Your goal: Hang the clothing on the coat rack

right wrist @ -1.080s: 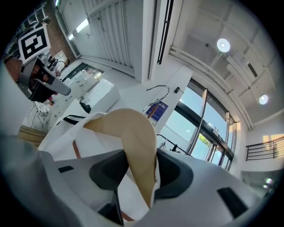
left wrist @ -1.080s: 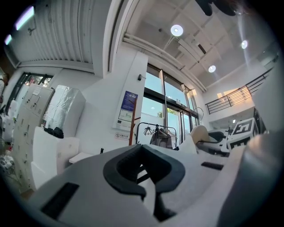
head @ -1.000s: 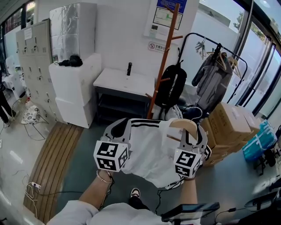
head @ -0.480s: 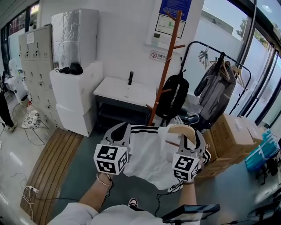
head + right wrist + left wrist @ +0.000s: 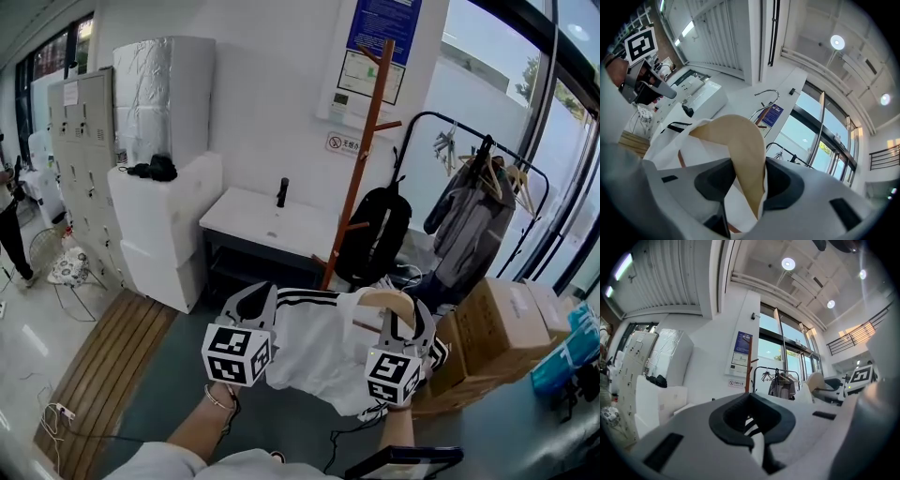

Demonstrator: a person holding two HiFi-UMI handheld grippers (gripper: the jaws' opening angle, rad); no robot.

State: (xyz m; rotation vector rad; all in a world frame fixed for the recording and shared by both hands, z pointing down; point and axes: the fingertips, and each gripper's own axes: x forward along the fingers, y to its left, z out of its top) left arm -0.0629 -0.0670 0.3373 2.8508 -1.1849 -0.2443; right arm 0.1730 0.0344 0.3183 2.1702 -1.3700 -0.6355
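A white garment (image 5: 314, 349) with black stripes hangs on a light wooden hanger (image 5: 388, 300) between my two grippers, in front of my chest. My left gripper (image 5: 251, 302) is shut on the garment's striped shoulder (image 5: 751, 428). My right gripper (image 5: 409, 314) is shut on the hanger's end (image 5: 746, 154), with white cloth caught under it. The hanger's metal hook (image 5: 768, 95) points up. The brown wooden coat rack (image 5: 362, 169) stands ahead against the wall, beyond the garment; it shows as a thin pole (image 5: 749, 375) in the left gripper view.
A black backpack (image 5: 373, 236) hangs on the coat rack's lower pegs. Right of it is a black clothes rail with a grey jacket (image 5: 469, 225). Cardboard boxes (image 5: 502, 328) sit below right. A white table (image 5: 267, 214) and white cabinet (image 5: 159, 216) are left of the rack. Wooden decking (image 5: 103, 366) lies at left.
The head view has tilted up, so the coat rack's top and the wall poster show more fully. Both grippers and the garment sit a little lower in the picture, still gripped.
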